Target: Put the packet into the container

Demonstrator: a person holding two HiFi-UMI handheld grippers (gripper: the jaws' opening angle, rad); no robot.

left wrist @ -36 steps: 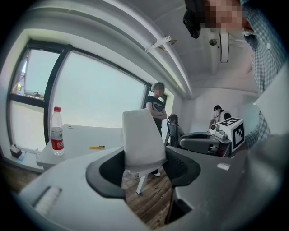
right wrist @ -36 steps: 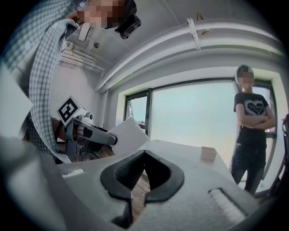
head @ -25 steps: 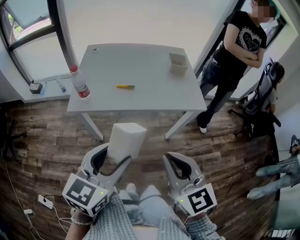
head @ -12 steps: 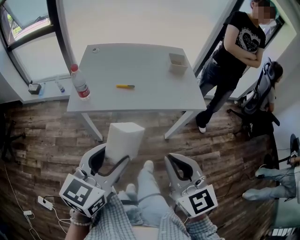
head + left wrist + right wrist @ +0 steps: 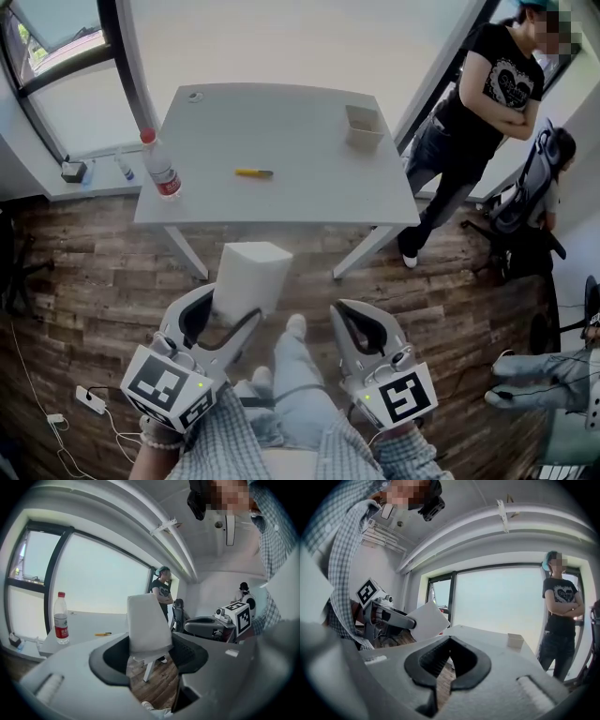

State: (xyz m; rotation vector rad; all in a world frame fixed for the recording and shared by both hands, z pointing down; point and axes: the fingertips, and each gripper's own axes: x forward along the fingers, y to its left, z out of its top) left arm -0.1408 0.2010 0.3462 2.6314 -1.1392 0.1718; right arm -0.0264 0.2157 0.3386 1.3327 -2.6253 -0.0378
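Holding the packet upright above the floor, left gripper stays short of the bench; container sits at its far-right corner. Right gripper closed, empty.

A pale grey rectangular worktop on a brown wood-plank floor carries a clear red-capped plastic bottle at its 8 o'clock edge and a slim yellow pen near centre; a black-shirted person stands at its 3 o'clock.
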